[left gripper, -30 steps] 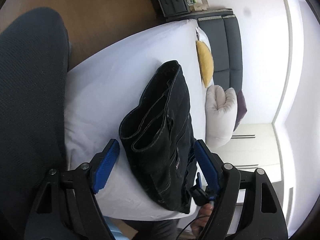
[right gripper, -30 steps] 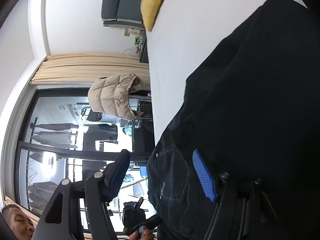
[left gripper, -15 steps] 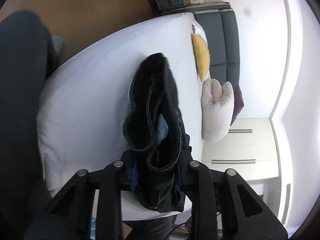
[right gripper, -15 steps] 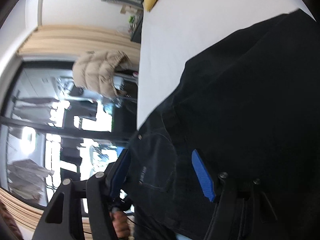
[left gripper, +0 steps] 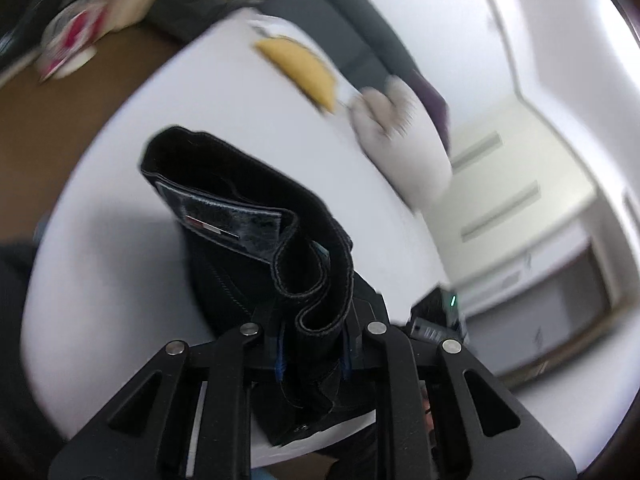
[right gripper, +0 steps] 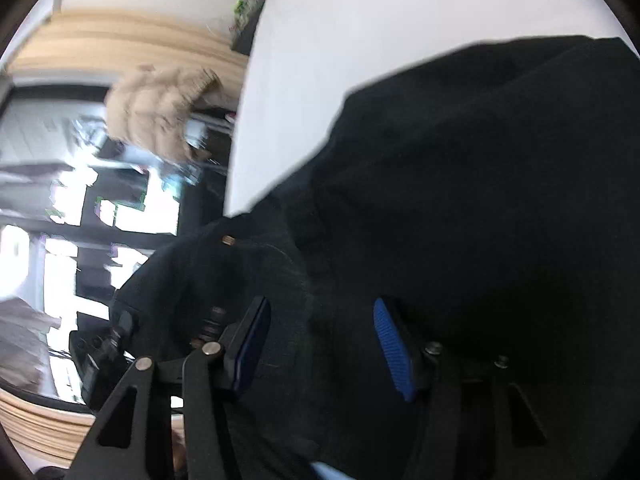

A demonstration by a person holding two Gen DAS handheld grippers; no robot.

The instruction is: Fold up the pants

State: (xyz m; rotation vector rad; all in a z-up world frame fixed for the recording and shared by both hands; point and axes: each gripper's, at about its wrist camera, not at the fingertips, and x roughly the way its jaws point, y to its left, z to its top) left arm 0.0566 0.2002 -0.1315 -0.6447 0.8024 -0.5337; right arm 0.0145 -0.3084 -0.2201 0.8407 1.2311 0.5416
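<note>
1. There, on the white bed sheet (left gripper: 248,92), lay the folded black denim pants (left gripper: 256,236), their waistband end lifted toward the near edge of the mattress.
2. The left gripper (left gripper: 314,350) was clamped tight on the rolled waistband, its two black arms drawn close with only slivers of blue pad showing either side of the cloth.
3. Inside the waistband sat a dark sewn-in label (left gripper: 224,218) with a small red, white and dark stripe; whatever was printed on it was too blurred for me to read, and I could not make out a brand name.
4. The right gripper (right gripper: 320,344) stood with its jaws apart, one ribbed blue pad (right gripper: 392,348) pressed against the black fabric and the other beside it, the cloth bulging between them without being pinched.
5. A small brass-coloured rivet (right gripper: 228,240) showed on the denim near a curved pocket seam.
6. Farther up the bed lay a yellow cushion (left gripper: 300,68) and next to it a plump pale grey pillow (left gripper: 404,140), both smeared by motion.
7. Off the bed's side, a beige quilted puffer jacket (right gripper: 160,108) hung before a large bright window (right gripper: 60,208).
</note>
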